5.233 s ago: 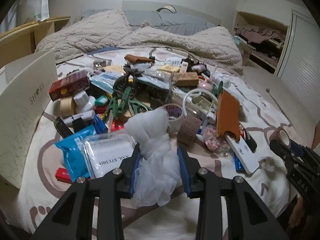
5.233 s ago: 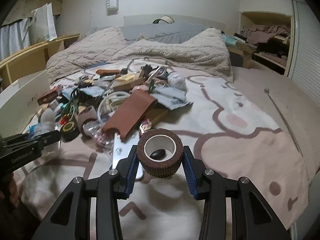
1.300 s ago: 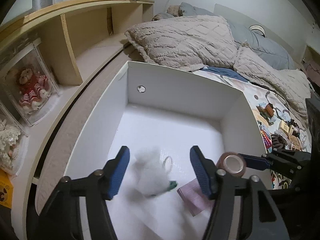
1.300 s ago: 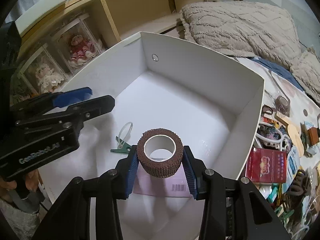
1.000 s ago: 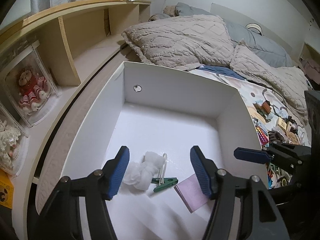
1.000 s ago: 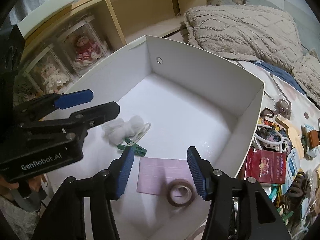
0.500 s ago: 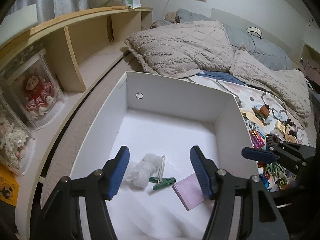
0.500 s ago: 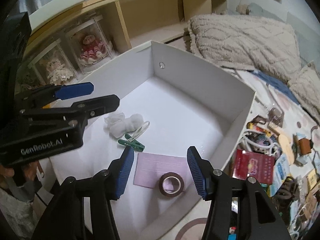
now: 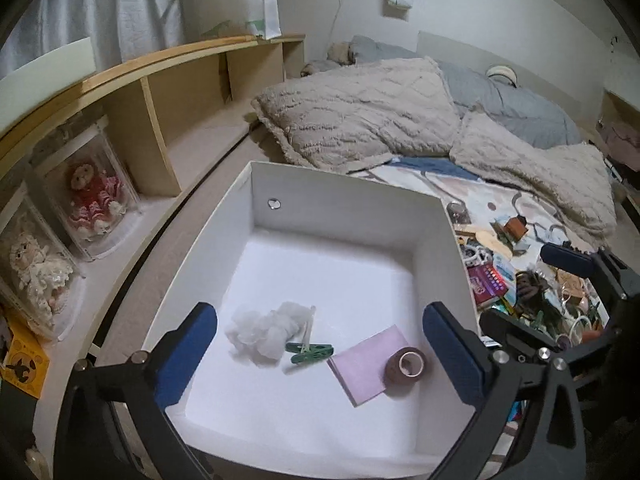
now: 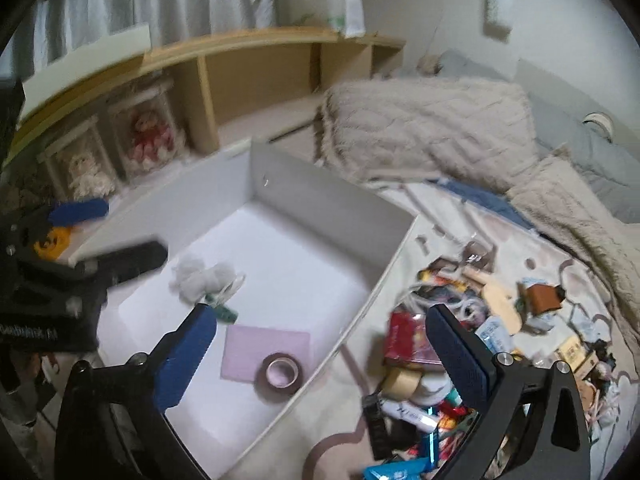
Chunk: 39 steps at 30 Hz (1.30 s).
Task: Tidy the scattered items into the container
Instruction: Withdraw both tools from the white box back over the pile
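A white box (image 9: pixel 348 182) stands on the bed's left side. On its floor lie a white mesh puff (image 9: pixel 256 330), a green clothespin (image 9: pixel 310 352), a pink pad (image 9: pixel 360 368) and a brown tape roll (image 9: pixel 405 365). My left gripper (image 9: pixel 319 314) hangs above them, its jaws opening wide with nothing held between them. Over the box's right rim (image 10: pixel 372 300), my right gripper (image 10: pixel 322 320) is opening wide too and grips nothing. The brown roll (image 10: pixel 282 372) lies below it. Each gripper shows in the other's view: right gripper (image 9: pixel 534 292), left gripper (image 10: pixel 116 232).
A pile of scattered items (image 10: pixel 460 340) covers the bedspread right of the box, with a red packet (image 10: pixel 404 340) and a beige tape roll (image 10: pixel 402 380) nearest. A wooden shelf holding dolls in clear cases (image 9: pixel 88 200) runs along the left. Pillows (image 9: pixel 360 112) lie behind.
The puff and the brown roll dropped from the jaws into the box. Both grippers then rose and drew back, jaws wide. The right view swung right toward the pile.
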{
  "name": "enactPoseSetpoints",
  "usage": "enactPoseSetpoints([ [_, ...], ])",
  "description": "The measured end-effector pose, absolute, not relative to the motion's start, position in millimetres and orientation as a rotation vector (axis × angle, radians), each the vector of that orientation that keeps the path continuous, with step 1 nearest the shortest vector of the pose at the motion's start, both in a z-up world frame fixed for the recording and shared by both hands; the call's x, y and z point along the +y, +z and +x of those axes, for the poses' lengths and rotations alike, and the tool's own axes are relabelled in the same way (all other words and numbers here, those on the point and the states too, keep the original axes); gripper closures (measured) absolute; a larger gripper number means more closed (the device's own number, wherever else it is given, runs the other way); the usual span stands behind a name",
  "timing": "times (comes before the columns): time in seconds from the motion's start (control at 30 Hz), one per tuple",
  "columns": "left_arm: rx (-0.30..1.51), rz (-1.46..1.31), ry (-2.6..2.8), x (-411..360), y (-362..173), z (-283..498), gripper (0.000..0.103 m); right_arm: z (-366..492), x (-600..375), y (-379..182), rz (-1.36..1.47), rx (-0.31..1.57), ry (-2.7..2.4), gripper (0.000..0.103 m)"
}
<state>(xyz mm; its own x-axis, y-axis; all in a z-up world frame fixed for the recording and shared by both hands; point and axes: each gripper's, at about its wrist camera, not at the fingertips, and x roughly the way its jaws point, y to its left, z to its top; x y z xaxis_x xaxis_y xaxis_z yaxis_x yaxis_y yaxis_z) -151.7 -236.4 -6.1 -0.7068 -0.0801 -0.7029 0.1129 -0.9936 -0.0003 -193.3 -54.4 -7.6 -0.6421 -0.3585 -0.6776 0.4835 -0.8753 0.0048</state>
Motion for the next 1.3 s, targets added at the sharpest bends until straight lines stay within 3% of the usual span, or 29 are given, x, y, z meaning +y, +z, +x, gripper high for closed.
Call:
enactPoseSetpoints([
  [0.83,-0.037,0.881,-2.976,-165.6,37.8,-89.4,0.0,-136.0,54.5,34.4,0.798,0.124,-2.687,0.0],
  [1.3,-0.06,0.801,-3.086,-100.1,34.7,-62.9,0.0,-72.5,146.3,43.0,0.724,0.161,-2.892,0.0],
])
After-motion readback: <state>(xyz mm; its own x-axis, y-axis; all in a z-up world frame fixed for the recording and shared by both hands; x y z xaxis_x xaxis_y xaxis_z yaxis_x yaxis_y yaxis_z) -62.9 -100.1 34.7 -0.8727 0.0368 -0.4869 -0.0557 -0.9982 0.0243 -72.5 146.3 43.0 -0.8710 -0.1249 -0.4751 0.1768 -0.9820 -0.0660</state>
